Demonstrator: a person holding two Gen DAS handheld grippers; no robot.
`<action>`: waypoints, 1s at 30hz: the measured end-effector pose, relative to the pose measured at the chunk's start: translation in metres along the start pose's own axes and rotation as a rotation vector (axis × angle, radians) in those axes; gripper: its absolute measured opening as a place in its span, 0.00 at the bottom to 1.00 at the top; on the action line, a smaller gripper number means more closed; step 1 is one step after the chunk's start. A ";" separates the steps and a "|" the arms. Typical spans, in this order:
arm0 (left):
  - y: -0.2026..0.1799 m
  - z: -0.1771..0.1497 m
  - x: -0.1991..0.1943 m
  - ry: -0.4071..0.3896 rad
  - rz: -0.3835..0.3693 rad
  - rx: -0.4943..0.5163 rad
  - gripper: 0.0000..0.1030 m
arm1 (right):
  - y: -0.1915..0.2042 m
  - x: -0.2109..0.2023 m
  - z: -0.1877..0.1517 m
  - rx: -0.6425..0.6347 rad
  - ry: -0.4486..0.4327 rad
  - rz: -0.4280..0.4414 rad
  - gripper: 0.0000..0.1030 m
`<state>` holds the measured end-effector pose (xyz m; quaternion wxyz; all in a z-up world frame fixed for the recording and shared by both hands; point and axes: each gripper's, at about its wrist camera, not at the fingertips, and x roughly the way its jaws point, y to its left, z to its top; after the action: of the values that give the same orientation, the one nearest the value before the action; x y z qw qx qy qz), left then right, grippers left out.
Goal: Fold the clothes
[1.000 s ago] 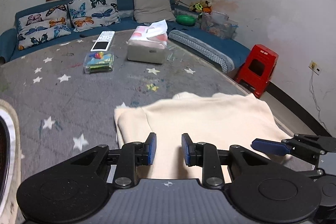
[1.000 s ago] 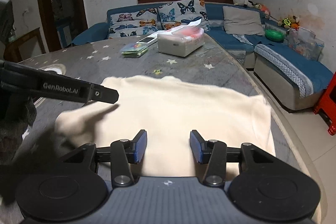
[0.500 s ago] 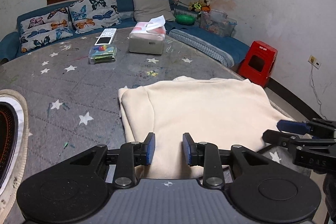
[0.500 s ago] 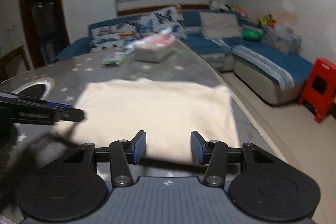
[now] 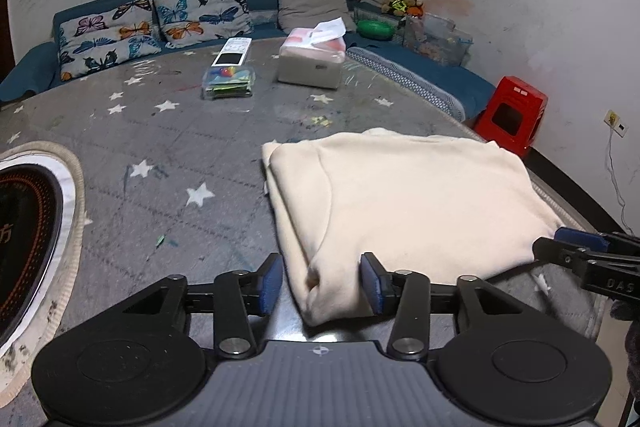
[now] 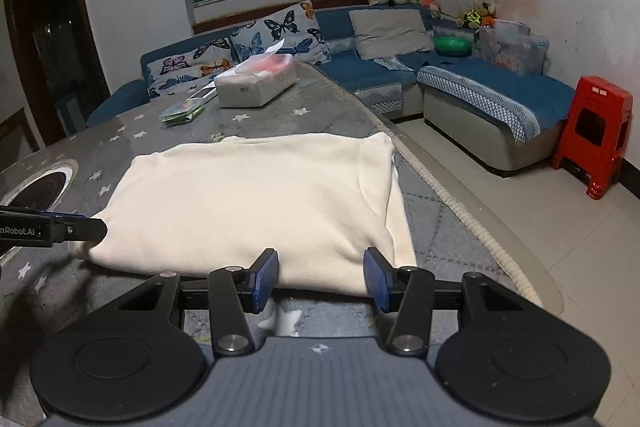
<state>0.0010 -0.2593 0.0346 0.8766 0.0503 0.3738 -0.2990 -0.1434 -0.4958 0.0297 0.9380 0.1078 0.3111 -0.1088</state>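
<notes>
A cream garment (image 5: pixel 408 195), folded into a rough rectangle, lies flat on the grey star-patterned worktop (image 5: pixel 168 155), close to its right-hand edge. The left claw (image 5: pixel 322 283) is spread wide with nothing clamped, its blue pads either side of the garment's near left corner, where the fabric bunches into a thick fold. The right claw (image 6: pixel 320 279) is likewise released, jaws parted at the near hem toward the garment's right corner (whether the pads touch the cloth I cannot tell). Each claw shows in the other's view at the opposite near corner. Farther back on the worktop sit a tissue box (image 5: pixel 314 61), a clear case of coloured items (image 5: pixel 229 81) and a remote (image 5: pixel 233 51). A red stool (image 6: pixel 596 135) stands on the tiled floor beside the blue sofa (image 6: pixel 492 95)
</notes>
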 end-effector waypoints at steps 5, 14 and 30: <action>0.000 -0.001 -0.002 0.014 0.016 -0.005 0.60 | 0.011 -0.004 0.001 -0.026 -0.009 0.006 0.63; -0.003 -0.010 -0.012 0.018 0.023 0.004 0.78 | 0.023 -0.009 -0.006 -0.012 -0.018 0.010 0.84; -0.014 -0.026 -0.033 -0.008 0.011 0.032 0.97 | 0.035 -0.024 -0.018 0.009 -0.035 0.000 1.00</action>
<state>-0.0408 -0.2461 0.0405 0.8787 0.0652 0.3652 -0.3004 -0.1627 -0.4544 0.0344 0.9428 0.1100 0.2941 -0.1123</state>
